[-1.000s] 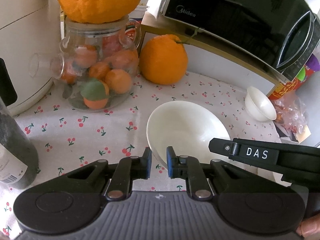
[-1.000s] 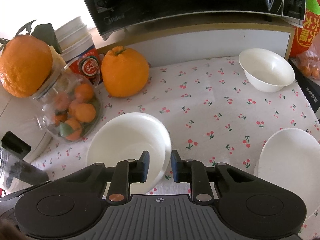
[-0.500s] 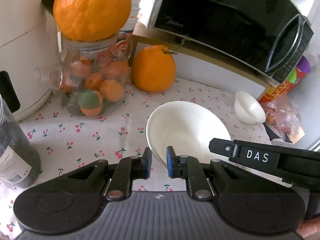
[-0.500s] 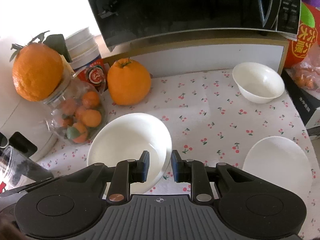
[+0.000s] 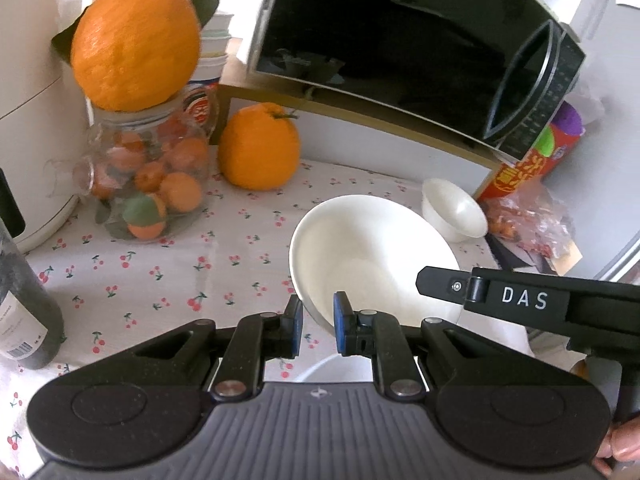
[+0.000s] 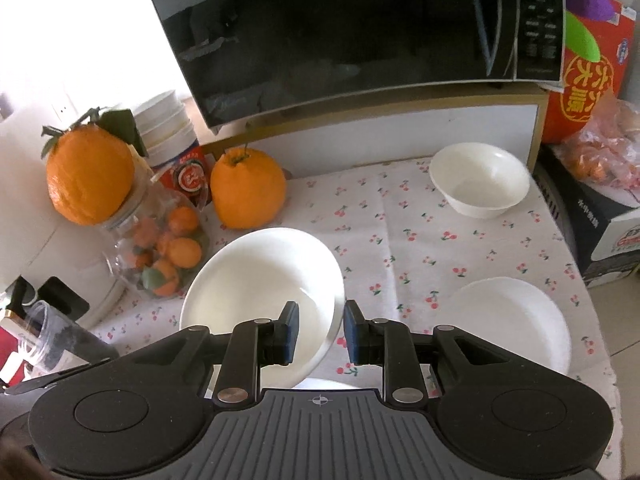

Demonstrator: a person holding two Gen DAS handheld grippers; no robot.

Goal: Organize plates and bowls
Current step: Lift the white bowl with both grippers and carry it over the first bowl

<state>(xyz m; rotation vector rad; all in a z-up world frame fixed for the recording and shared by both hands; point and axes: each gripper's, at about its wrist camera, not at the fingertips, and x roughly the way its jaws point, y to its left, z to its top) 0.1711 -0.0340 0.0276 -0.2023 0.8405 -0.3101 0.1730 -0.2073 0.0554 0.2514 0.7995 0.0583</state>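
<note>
A large white bowl (image 5: 372, 256) hangs tilted above the cherry-print cloth, gripped at opposite sides of its rim. My left gripper (image 5: 318, 320) is shut on its near-left rim. My right gripper (image 6: 320, 332) is shut on the right rim of the same bowl (image 6: 260, 280), and its black body marked DAS (image 5: 520, 300) shows at the right of the left wrist view. A small white bowl (image 6: 480, 178) sits at the back right below the microwave shelf, and is seen as well behind the big one, small bowl (image 5: 456, 210). A white plate (image 6: 508, 320) lies at the front right.
A glass jar of small oranges (image 5: 148, 184) with a big orange (image 5: 136, 40) on top stands at the left, another orange (image 5: 260, 148) beside it. A dark bottle (image 5: 24, 304) is at the near left. A black microwave (image 6: 340, 28) overhangs the back; red packages (image 6: 588, 92) crowd the right.
Both grippers have risen and drawn back with the large bowl held between them. The jar, oranges, small bowl and plate look smaller and farther below.
</note>
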